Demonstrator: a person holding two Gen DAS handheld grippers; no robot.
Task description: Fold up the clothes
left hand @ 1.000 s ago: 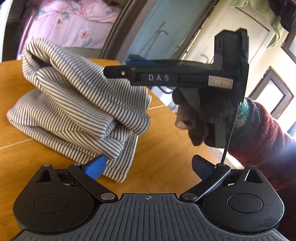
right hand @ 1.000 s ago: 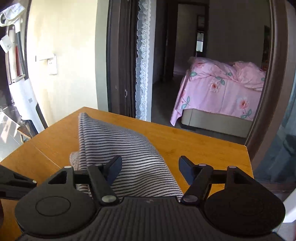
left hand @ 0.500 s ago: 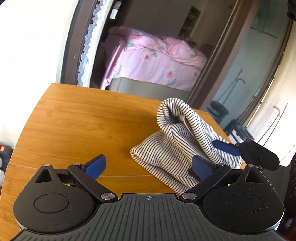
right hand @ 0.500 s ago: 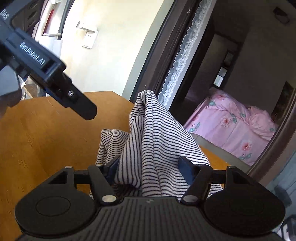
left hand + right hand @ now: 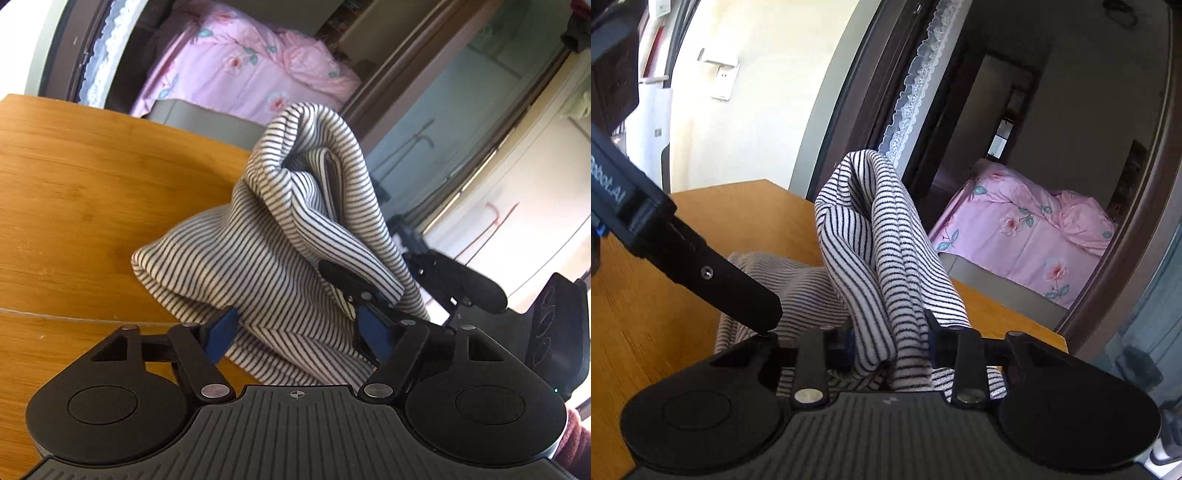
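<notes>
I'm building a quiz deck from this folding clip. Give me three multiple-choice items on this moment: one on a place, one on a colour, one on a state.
1. Where does the lower part of the striped garment rest?
A. on the wooden table
B. on the pink bed
C. on the floor

2. What colours is the garment?
A. plain red
B. white with dark stripes
C. green and yellow

3. What is the right claw doing?
A. hanging open, clear of the cloth
B. closed on a raised fold of the garment
C. holding a hanger

Answers:
1 A, the bunched cloth lies on the tabletop, with the bed in the room beyond.
2 B, thin dark lines run across pale fabric in both views.
3 B, the right wrist view shows its fingers pressed against a fold that rises between them.
</notes>
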